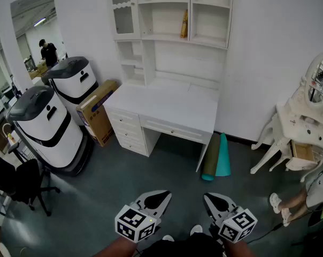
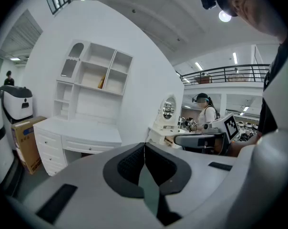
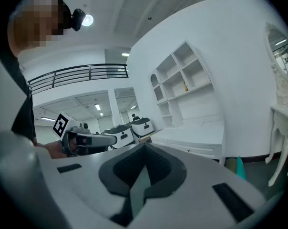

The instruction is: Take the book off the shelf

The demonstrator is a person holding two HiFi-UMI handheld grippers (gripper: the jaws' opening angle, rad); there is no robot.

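A thin yellow book stands upright in the middle compartment of the white shelf unit on top of the desk, far ahead of both grippers. It shows small in the left gripper view and the right gripper view. My left gripper and right gripper are held low and side by side at the bottom of the head view, well back from the desk. Both point toward the shelf. The left gripper has its jaws closed together with nothing between them, and so does the right gripper.
The white desk with drawers stands under the shelf. Two large white-and-black machines and a cardboard box are on the left. Rolled mats lean at the desk's right. A white vanity and a person's legs are at the right.
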